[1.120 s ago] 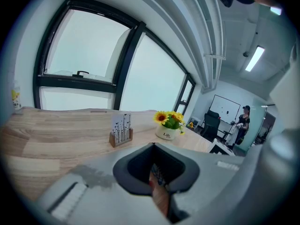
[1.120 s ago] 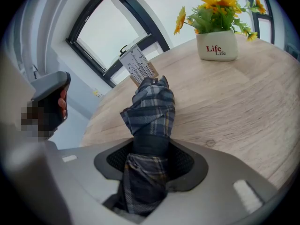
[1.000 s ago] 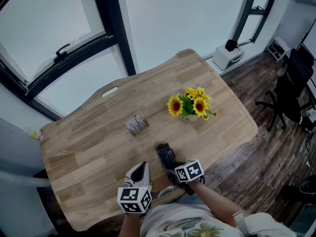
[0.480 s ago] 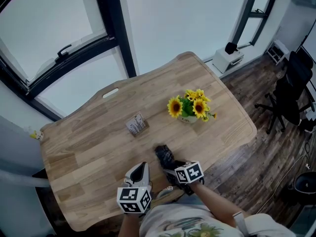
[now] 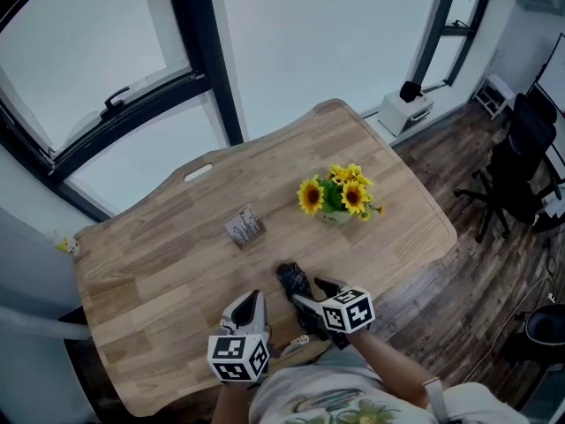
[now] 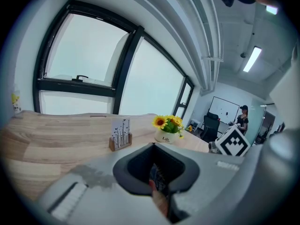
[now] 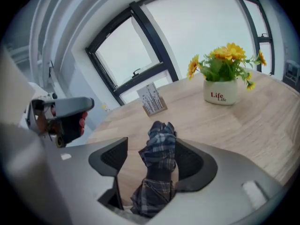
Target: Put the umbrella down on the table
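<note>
Umbrella down on table, right gripper letting go.

The folded plaid umbrella [image 5: 294, 283] is lying on the table [image 5: 177, 237] near its front edge, so the put-down is looking done and only backing off is remaining. The right gripper [image 7: 154, 149] is pointing forward and down over it. Its jaws have just been opening and are standing wide, pads off the cloth. The left gripper [image 6: 157, 170] is tilting gently down alongside, jaws drawn together; a plaid sliver is showing in the slit, grip unclear.
</note>
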### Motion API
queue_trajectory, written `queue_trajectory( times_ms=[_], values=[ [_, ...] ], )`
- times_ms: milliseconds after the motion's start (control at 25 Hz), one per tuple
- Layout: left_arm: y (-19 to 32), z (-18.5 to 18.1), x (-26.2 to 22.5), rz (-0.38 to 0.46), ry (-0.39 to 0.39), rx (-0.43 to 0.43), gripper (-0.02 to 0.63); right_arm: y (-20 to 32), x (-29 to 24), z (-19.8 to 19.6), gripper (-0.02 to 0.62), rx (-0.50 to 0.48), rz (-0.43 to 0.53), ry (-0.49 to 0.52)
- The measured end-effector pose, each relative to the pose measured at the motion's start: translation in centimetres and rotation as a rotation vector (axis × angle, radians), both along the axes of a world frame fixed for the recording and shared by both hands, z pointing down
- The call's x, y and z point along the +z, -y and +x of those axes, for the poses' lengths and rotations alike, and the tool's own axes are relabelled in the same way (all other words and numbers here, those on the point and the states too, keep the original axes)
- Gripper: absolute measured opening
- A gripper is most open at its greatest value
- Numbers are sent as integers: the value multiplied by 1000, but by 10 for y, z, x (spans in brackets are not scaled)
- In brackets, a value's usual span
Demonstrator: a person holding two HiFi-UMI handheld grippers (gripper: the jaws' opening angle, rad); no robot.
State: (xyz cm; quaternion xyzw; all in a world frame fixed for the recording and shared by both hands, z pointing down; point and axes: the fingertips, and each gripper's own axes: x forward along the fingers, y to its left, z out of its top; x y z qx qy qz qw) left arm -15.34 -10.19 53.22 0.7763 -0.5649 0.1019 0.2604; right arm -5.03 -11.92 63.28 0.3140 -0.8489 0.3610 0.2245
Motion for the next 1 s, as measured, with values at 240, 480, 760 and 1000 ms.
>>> queue_trajectory(
  times_ms=[240,480,760,1000],
  values=[
    [-2,3,-7,19,3,3,0,5,-50,-4,255,9,130,67],
    [-6,10,-16,38,1,8,0,7,-101,1,51,63,288,116],
    [-8,24,-29,67,7,41,0,-7,-140,-4,0,10,397,157],
    [-9,33,-36,79,2,59,0,-15,-145,-4,-2,-12,427,98]
  ],
)
